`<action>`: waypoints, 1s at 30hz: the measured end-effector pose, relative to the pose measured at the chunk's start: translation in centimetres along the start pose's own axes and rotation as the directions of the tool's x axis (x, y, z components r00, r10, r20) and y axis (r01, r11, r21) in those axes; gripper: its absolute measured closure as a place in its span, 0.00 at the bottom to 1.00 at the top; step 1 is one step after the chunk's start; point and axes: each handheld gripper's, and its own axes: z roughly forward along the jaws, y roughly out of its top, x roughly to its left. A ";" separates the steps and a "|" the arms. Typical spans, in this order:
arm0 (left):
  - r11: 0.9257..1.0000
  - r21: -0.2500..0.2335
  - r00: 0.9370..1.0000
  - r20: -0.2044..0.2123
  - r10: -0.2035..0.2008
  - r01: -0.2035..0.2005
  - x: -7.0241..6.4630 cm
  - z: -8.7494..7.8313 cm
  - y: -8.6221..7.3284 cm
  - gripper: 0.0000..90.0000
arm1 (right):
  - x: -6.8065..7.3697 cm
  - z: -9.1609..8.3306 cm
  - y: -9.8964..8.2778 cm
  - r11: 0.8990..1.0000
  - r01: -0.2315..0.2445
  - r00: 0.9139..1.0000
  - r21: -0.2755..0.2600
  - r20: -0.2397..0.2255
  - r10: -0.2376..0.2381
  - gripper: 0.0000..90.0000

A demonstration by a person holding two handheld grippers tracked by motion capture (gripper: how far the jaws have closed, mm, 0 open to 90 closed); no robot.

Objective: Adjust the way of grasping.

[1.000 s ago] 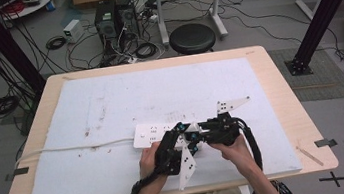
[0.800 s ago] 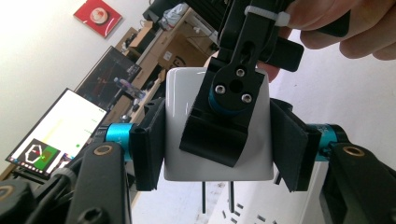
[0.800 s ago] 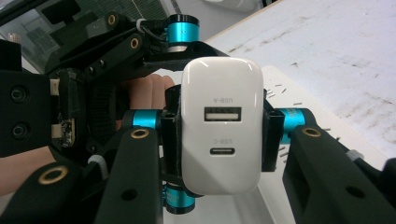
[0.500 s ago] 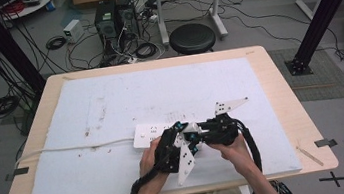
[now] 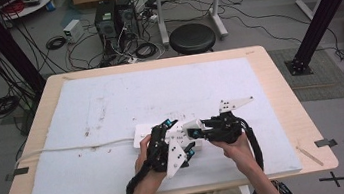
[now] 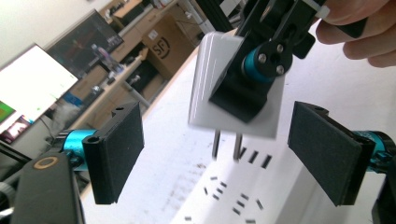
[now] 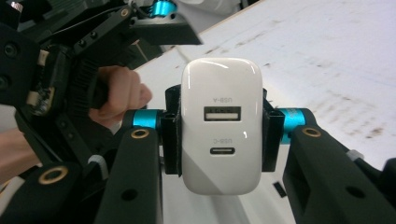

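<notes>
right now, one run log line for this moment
left hand-held gripper: just opened, empty | right hand-held gripper: shut on charger | prongs above power strip

The charger (image 7: 220, 123) is showing glossy white plastic, its two prongs (image 6: 227, 145) looking like dull metal; the power strip (image 6: 243, 196) is looking smooth and white; the jaw pads (image 6: 120, 149) are appearing matt, foam-like; the mat (image 5: 110, 105) is looking matt, scuffed; the table (image 5: 288, 92) is showing pale wood.

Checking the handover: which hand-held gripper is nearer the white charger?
Right. The right hand-held gripper is clamped on the white charger; the left hand-held gripper, jaws just opened, flanks it without touching.
</notes>
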 end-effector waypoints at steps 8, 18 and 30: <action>0.972 -0.021 0.971 0.048 -0.234 0.235 2.1 -1.7 -1.6 0.21 | -0.4 -0.6 -0.1 1.000 0.008 0.999 -0.004 0.031 -0.008 0.70; 0.882 -0.020 0.882 -0.002 -0.471 0.471 3.7 -3.8 -4.4 0.20 | -0.6 -1.5 -0.5 1.000 0.018 0.999 -0.021 0.052 -0.017 0.70; 0.837 0.003 0.813 -0.240 -0.531 0.547 6.8 -7.8 -7.2 0.20 | -0.9 -2.1 -0.7 0.999 0.018 0.997 -0.028 0.077 -0.016 0.70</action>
